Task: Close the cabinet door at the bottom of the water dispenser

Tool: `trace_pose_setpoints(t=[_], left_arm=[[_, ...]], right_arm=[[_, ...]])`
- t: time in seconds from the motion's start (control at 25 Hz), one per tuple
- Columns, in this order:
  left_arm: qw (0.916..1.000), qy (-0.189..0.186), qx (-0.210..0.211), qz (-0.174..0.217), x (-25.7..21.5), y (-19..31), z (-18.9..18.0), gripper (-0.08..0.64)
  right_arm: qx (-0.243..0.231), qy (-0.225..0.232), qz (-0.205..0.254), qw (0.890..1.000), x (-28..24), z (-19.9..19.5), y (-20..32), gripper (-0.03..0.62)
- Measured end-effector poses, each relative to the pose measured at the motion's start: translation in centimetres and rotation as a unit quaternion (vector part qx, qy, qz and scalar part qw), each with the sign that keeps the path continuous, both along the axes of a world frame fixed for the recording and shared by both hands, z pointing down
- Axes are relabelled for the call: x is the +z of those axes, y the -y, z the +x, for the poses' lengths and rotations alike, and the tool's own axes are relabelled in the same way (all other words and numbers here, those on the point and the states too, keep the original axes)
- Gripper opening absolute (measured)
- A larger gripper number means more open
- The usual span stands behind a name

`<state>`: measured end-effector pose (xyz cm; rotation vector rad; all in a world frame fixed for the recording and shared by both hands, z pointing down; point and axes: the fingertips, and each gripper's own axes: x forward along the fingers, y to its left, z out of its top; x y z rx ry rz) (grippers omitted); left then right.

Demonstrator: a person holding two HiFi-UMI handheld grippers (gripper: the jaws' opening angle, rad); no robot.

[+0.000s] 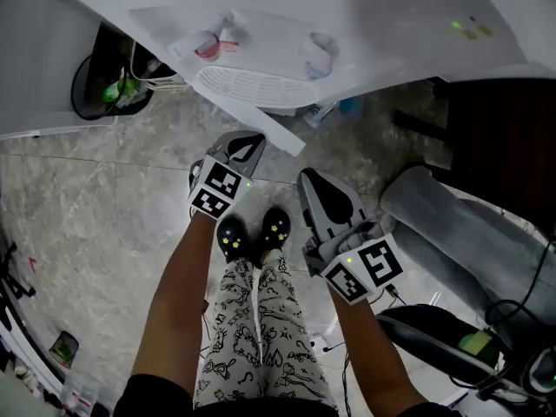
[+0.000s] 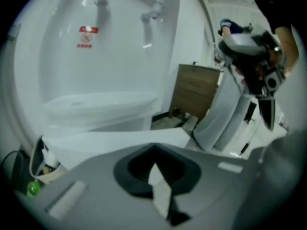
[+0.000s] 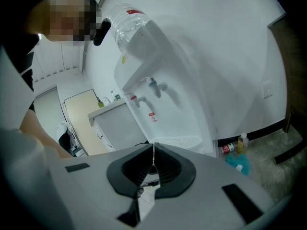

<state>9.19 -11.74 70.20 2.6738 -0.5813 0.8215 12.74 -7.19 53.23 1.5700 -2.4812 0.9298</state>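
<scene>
The white water dispenser [image 1: 347,24] stands in front of me, its taps and drip tray seen from above. Its bottom cabinet door [image 1: 276,129] stands open, a white panel swung out towards me over the floor. My left gripper [image 1: 250,137] is shut and empty, with its tip just short of the door's edge. In the left gripper view the door [image 2: 120,140] lies right beyond the gripper [image 2: 154,147], under the dispenser [image 2: 110,56]. My right gripper [image 1: 311,176] is shut, empty and a little further back. The right gripper view faces the dispenser [image 3: 158,104] over the gripper [image 3: 153,146].
A black bin [image 1: 104,85] with a green item sits in the opening left of the dispenser. Grey padded rolls [image 1: 469,224] and cables crowd the right. My black shoes [image 1: 252,233] stand on the marble floor. Small bottles [image 3: 242,143] and a teal cloth [image 3: 237,162] lie by the wall.
</scene>
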Motion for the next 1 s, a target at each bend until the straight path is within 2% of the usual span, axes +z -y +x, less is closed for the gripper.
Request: trace_pose_setpoints(t=[0.12,0.28,0.48,0.6,0.72,1.0], left_arm=[[0.9998,0.014,0.013,0.012,0.1,1.2,1.7,0.000],[0.9994,0.020,0.009,0.026,0.2,2.8,3.0,0.000],[0.9987,0.034,-0.006,0.037,0.7,4.8,3.8,0.000],[0.9977,0.046,-0.038,0.033,1.3,6.1,3.4,0.000],[0.9957,0.038,-0.081,0.026,1.3,7.5,2.4,0.000],[0.9947,-0.007,-0.101,0.017,-0.9,6.7,2.0,0.000]], right_arm=[[0.019,-0.006,0.002,1.000,-0.3,1.6,-0.4,0.017],[0.041,-0.009,-0.003,0.999,-0.2,3.1,-0.9,0.017],[0.064,-0.012,-0.006,0.998,-0.4,4.6,-0.9,0.017],[0.078,-0.011,-0.007,0.997,-0.6,5.4,-0.9,0.017],[0.087,-0.009,-0.005,0.996,-0.7,5.8,-1.0,0.017],[0.101,-0.009,-0.006,0.995,-1.0,6.0,-0.6,0.017]])
